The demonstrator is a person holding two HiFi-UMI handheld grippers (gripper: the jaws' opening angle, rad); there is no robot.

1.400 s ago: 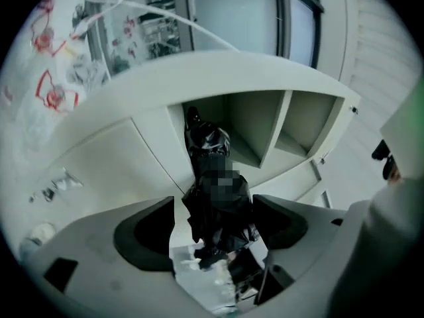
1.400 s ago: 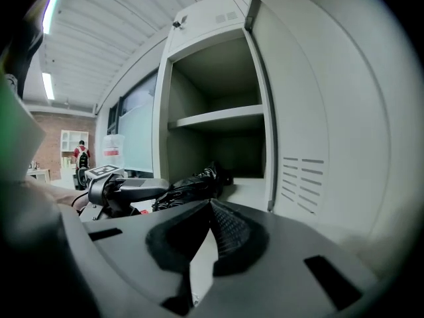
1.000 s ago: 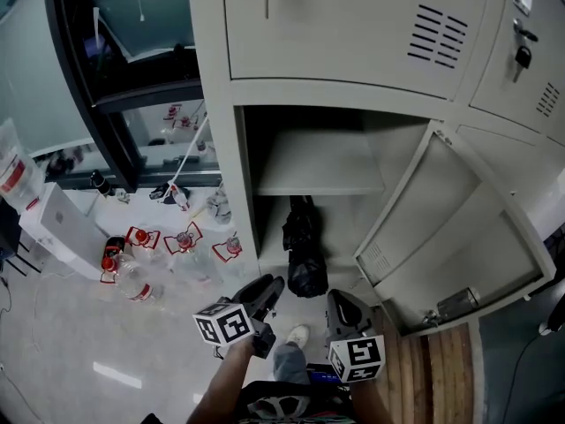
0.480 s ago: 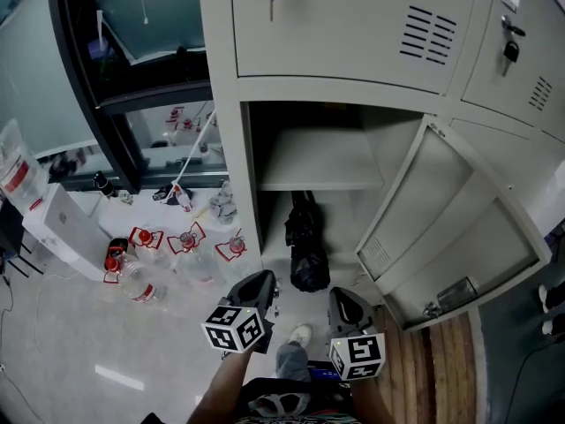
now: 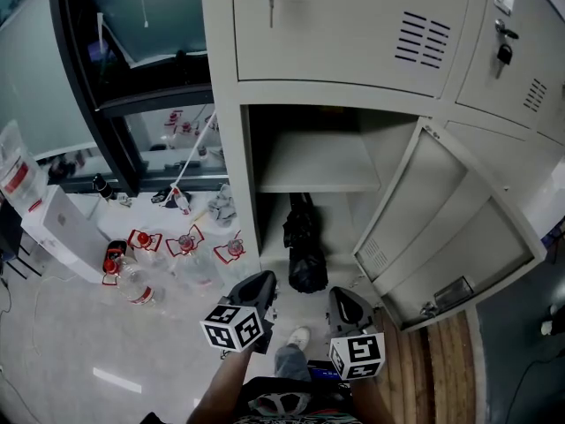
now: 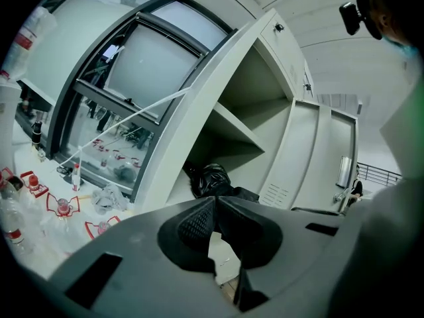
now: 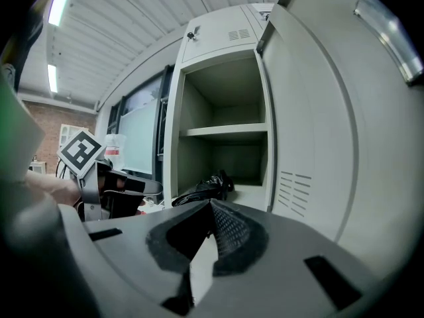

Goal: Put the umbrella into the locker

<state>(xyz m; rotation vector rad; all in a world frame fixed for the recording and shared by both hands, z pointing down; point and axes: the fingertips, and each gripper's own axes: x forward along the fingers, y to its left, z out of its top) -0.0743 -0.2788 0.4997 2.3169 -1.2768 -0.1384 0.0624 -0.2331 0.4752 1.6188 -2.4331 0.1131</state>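
- Umbrella [image 5: 304,246] is inside the locker [image 5: 228,162] already: black, folded, lying on the floor of the lower compartment under the shelf [image 5: 318,162].
- Its long axis runs front-to-back, so straight away from both tools. Near end sits at the compartment's front edge, far end points at the back wall.
- Left gripper [image 5: 258,294] has its jaws pressed together w/ nothing between them. In its own view the umbrella [image 6: 211,179] shows just above the closed tips [image 6: 215,204], so dead ahead and a bit right.
- Right gripper [image 5: 346,306] is the same, tips meeting and empty. From its view [image 7: 211,207] the umbrella [image 7: 202,187] is ahead and slightly left.
- So the thing lies fwd and between the two, near both, touching neither.
- Door [image 5: 459,228] hangs wide open off to the right gripper's right.
- Imo placing looks done. If the door needs closing, the right gripper is the nearer one, and the umbrella's near end might foul the door, can't tell from here.
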